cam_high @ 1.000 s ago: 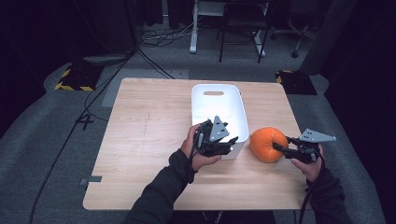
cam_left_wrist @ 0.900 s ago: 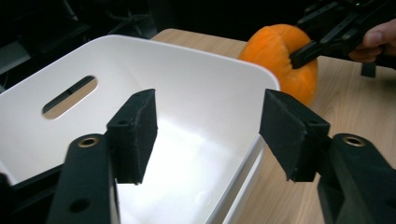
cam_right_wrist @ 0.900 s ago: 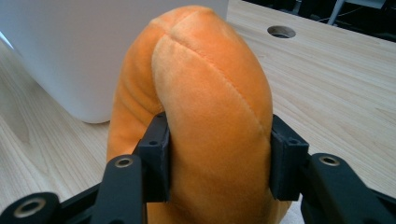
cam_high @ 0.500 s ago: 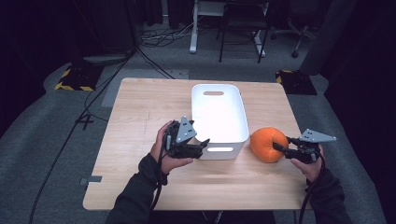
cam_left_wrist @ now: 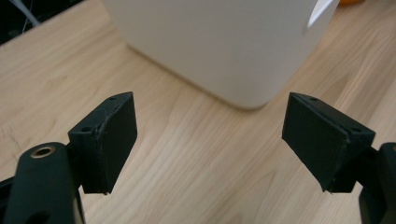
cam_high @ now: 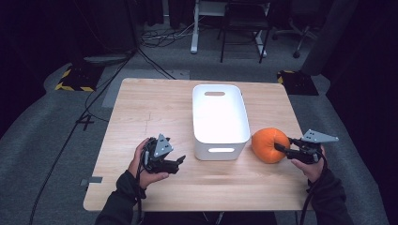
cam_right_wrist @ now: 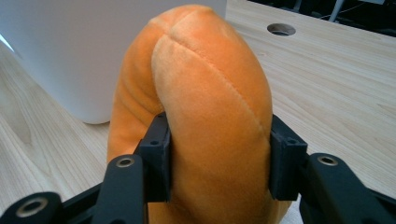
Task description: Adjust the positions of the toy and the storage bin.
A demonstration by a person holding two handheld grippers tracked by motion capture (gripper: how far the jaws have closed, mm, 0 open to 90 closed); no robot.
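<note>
Left claw [cam_high: 180, 161] moved off the bin [cam_high: 220, 140], wide open, right claw [cam_high: 280, 148] clamping plush pumpkin [cam_high: 267, 145]

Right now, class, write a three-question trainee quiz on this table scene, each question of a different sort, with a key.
1. True or false: the right gripper is shut on the orange plush pumpkin.
2. The white bin holds: A) the pumpkin B) nothing visible C) a gripper.
3. Fill in: the left gripper has its jaws ____.

Key: 1 true; 2 B; 3 open, with only the wooden table between them.
</note>
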